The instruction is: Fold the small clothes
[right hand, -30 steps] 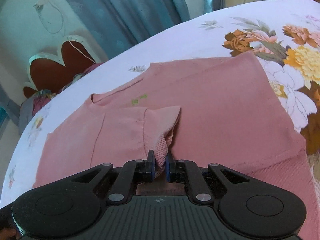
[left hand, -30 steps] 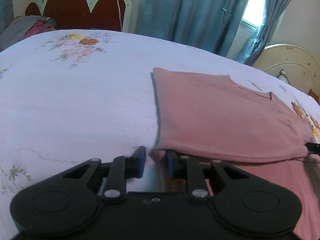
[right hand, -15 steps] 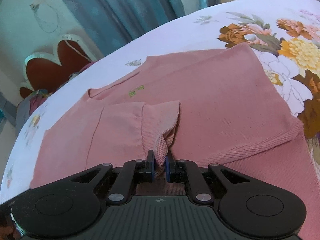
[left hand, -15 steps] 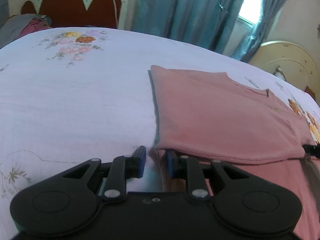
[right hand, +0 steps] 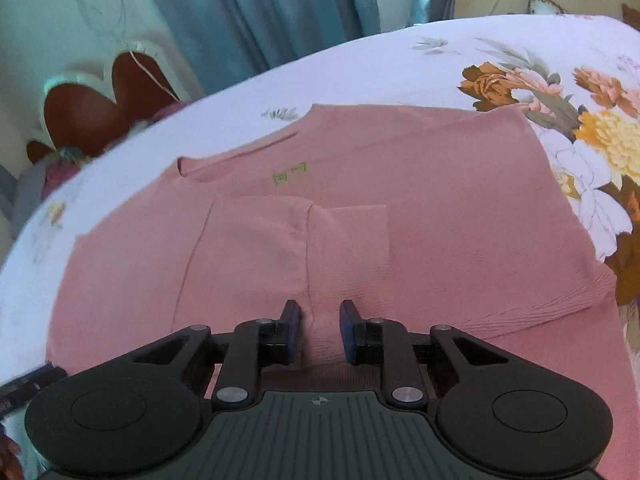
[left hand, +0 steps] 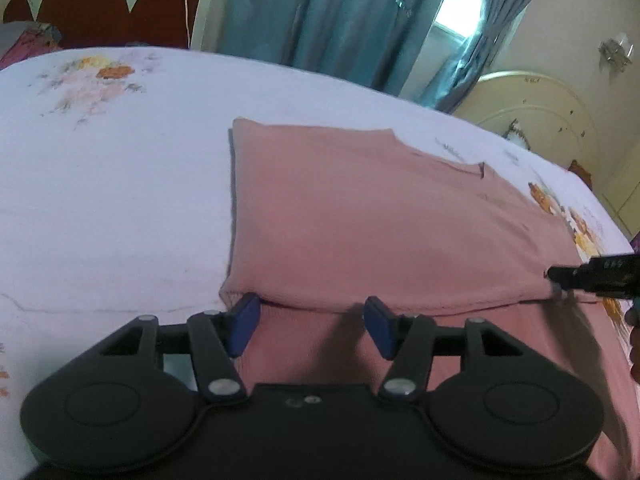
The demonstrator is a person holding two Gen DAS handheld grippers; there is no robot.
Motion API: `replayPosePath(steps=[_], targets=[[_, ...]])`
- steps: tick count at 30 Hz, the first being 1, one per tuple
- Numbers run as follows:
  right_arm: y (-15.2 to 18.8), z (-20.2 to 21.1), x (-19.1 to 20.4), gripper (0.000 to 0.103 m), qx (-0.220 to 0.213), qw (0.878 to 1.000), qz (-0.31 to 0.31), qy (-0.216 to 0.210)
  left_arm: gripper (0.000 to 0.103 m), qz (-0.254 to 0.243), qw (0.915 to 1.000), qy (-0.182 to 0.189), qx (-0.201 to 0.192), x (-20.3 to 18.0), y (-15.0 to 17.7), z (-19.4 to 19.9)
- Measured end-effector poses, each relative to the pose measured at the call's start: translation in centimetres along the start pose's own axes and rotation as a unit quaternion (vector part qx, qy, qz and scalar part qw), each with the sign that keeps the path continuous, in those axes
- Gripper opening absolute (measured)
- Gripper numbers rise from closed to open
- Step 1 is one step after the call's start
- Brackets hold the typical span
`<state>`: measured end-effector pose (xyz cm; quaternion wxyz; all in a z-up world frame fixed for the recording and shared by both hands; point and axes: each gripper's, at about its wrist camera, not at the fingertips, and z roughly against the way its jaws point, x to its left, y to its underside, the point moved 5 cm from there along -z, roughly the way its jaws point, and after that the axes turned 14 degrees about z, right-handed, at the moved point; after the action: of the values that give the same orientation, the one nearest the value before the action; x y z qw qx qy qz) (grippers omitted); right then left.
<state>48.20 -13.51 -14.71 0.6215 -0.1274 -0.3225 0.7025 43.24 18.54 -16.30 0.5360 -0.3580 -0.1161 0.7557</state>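
Note:
A pink shirt [left hand: 380,220] lies on the floral bed sheet [left hand: 100,200], its left side folded over. My left gripper [left hand: 312,328] sits at the near hem of that folded layer. Its jaws are opening wide, and the cloth lies slack under them, not pinched. In the right wrist view the shirt [right hand: 440,200] shows its neckline and a small green label. The folded sleeve's ribbed cuff [right hand: 344,248] rests flat on it. My right gripper [right hand: 320,332] hovers at the cuff's near end. Its jaws are opening too, and the pads are clear of the fabric. The right gripper's tip [left hand: 592,276] shows at the hem's right end.
A red and white headboard [left hand: 100,4] and a heap of clothes [left hand: 24,40] stand beyond the bed's far left. Blue curtains [left hand: 340,20] hang behind, and a cream bed end [left hand: 532,108] is at the right. White sheet stretches left of the shirt.
Both grippers have opened and let go of the cloth. The sleeve cuff pinched by the right gripper has dropped flat onto the shirt. The left jaws have spread much wider.

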Motion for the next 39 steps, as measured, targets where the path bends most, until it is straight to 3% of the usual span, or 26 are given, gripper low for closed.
replayPosePath(steps=[2,5,7,10,12,16,21,23,25,27,30,32,35,36,37,38,39], targets=[[-1.1,0.9,-0.3,0.022,-0.031,0.999,0.010,0.014,0.061,0.012,0.9997,0.019,-0.012,-0.5,-1.0,0.3],[-3.1,-0.4,-0.5,0.022,-0.036,0.999,0.000,0.009,0.065,0.004,0.9992,0.035,-0.019,-3.4,-3.2,-1.7],[-4.6,-2.1,1.0,0.022,-0.034,0.999,0.022,-0.001,0.072,-0.013,0.9988,0.047,-0.008,-6.2,-4.2,-4.0],[-5.5,-5.2,3.6,0.022,-0.021,0.998,0.049,-0.022,0.071,-0.046,0.9980,0.038,0.021,-9.8,-4.4,-8.2],[-5.5,-6.6,4.3,0.022,-0.009,0.998,0.064,-0.013,0.072,-0.061,0.9971,0.030,0.033,-11.0,-3.8,-9.1],[-4.6,-5.6,3.4,0.022,-0.012,0.998,0.057,-0.021,0.071,-0.055,0.9979,0.031,0.014,-8.7,-2.9,-6.5],[-2.1,-3.3,1.8,0.022,-0.021,0.998,0.046,-0.026,0.071,-0.017,0.9996,-0.017,-0.016,-0.5,0.2,-1.7],[-1.6,-2.0,1.2,0.022,-0.025,0.999,0.035,-0.004,0.071,-0.018,0.9995,-0.006,-0.026,1.1,1.2,0.5],[-1.1,-0.8,0.2,0.022,-0.032,0.999,0.007,0.004,0.077,-0.023,0.9964,-0.076,-0.032,2.3,2.4,2.2],[-0.8,0.2,-0.5,0.022,-0.038,0.999,-0.011,0.004,0.076,-0.008,0.9964,-0.073,-0.042,3.4,2.7,3.6],[-1.1,1.2,-0.5,0.022,-0.048,0.999,-0.005,0.002,0.075,0.051,0.9944,-0.044,-0.081,3.4,1.0,4.9],[-1.6,1.2,0.1,0.022,-0.050,0.999,0.005,-0.004,0.075,0.048,0.9936,-0.018,-0.101,1.9,-0.7,4.4],[-1.6,-0.4,1.2,0.022,-0.028,0.999,0.026,-0.003,0.078,0.026,0.9965,0.006,-0.079,-0.3,-2.1,1.3],[-1.3,-1.2,1.2,0.022,-0.006,0.999,0.034,0.007,0.078,0.026,0.9992,0.008,-0.028,-0.6,-2.2,-0.9],[-1.0,-2.0,1.2,0.022,0.019,0.999,0.043,0.014,0.075,0.021,0.9997,-0.014,0.003,-0.7,-2.4,-2.3],[-1.4,-1.7,1.3,0.022,0.015,0.999,0.045,0.016,0.073,0.010,0.9992,-0.036,-0.015,-1.1,-3.1,-2.2],[-1.9,-1.4,1.3,0.022,0.009,0.999,0.044,0.019,0.073,0.000,0.9989,-0.026,-0.038,-1.8,-4.2,-1.8]])
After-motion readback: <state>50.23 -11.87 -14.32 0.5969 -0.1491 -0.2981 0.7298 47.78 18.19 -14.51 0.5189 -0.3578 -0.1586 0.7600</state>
